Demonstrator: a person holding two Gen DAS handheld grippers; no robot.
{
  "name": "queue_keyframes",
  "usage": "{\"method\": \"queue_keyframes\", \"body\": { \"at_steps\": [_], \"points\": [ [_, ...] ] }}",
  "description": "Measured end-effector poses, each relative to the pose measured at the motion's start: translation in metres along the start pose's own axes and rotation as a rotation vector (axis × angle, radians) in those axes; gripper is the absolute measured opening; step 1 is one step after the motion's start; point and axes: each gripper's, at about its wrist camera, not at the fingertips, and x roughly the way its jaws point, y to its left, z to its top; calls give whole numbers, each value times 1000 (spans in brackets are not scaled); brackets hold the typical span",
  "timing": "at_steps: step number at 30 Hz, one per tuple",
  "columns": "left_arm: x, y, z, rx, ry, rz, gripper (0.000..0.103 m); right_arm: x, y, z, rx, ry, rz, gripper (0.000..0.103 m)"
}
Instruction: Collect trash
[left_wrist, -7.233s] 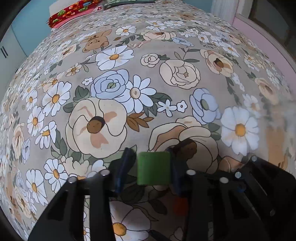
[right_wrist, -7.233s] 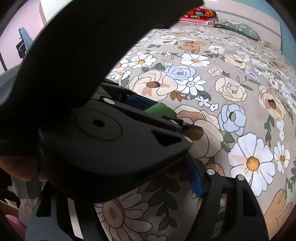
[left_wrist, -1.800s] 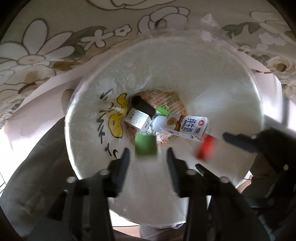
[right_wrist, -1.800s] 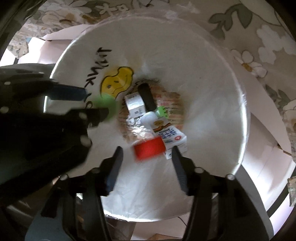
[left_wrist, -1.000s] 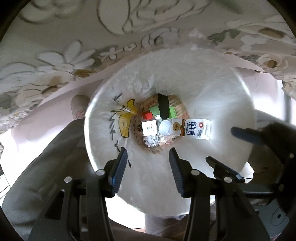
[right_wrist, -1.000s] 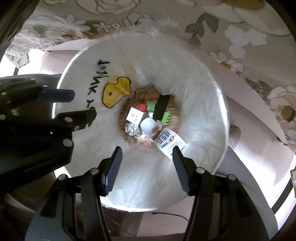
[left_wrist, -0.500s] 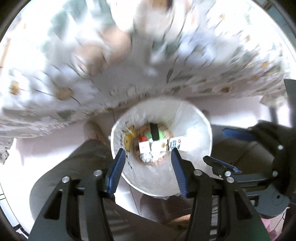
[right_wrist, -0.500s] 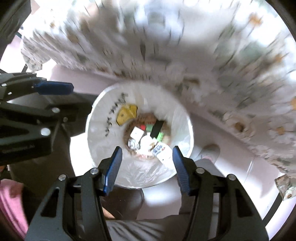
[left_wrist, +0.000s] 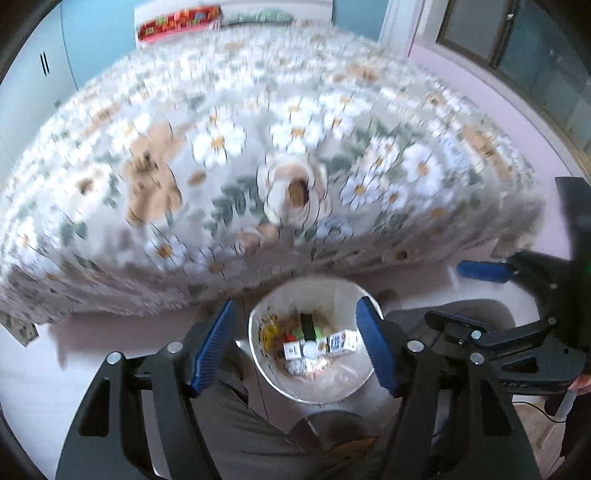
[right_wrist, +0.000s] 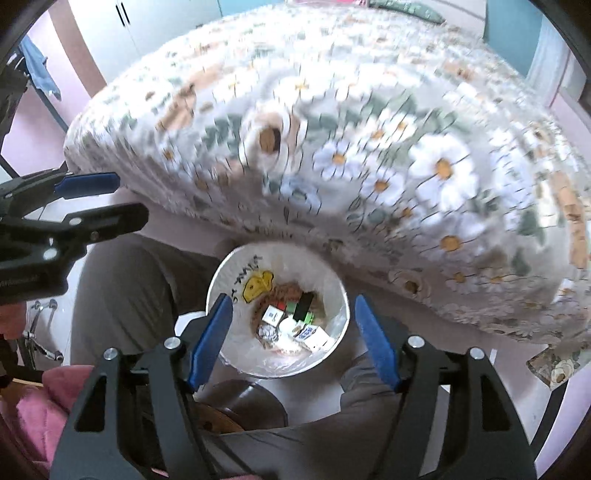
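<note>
The white-lined trash bin (left_wrist: 343, 291) stands on the floor beside the bed, far below both grippers. In it lie a milk carton (left_wrist: 341, 341), a black item (left_wrist: 306, 326), a red block (left_wrist: 290, 338), a green block (left_wrist: 298, 334) and a small white box (right_wrist: 273, 315). My left gripper (left_wrist: 295, 304) hangs high over the bin, its jaws opening with nothing between them. My right gripper (right_wrist: 293, 301) is beside it, also opening and holding nothing. Each gripper shows in the other's view: the right gripper (left_wrist: 461, 295) and the left gripper (right_wrist: 122, 199).
A bed with a floral cover (left_wrist: 258, 166) fills the upper part of both views, blurred by motion. The person's legs in grey trousers (right_wrist: 122, 295) flank the bin. A pink cloth (right_wrist: 37, 406) lies at lower left, and cupboards and a window line the walls.
The green and red blocks dropped from the jaws into the bin. Both grippers then rose well above it and tilted up toward the bed, and their jaws spread wider.
</note>
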Motion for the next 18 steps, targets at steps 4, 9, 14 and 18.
{"method": "queue_keyframes", "body": {
  "at_steps": [4, 9, 14, 18],
  "points": [
    [-33, -6, -5, 17, -95, 18, 84, -31, 11, -4, -2, -72, -22, 73],
    [-69, -14, -14, 45, -206, 72, 93, -70, 25, -11, 3, -158, -81, 75],
    [-86, -21, -25, 74, -239, 116, 95, -100, 33, -24, 70, -244, -133, 80],
    [-94, -27, -36, 88, -258, 140, 95, -121, 35, -37, 120, -324, -193, 82]
  ]
}}
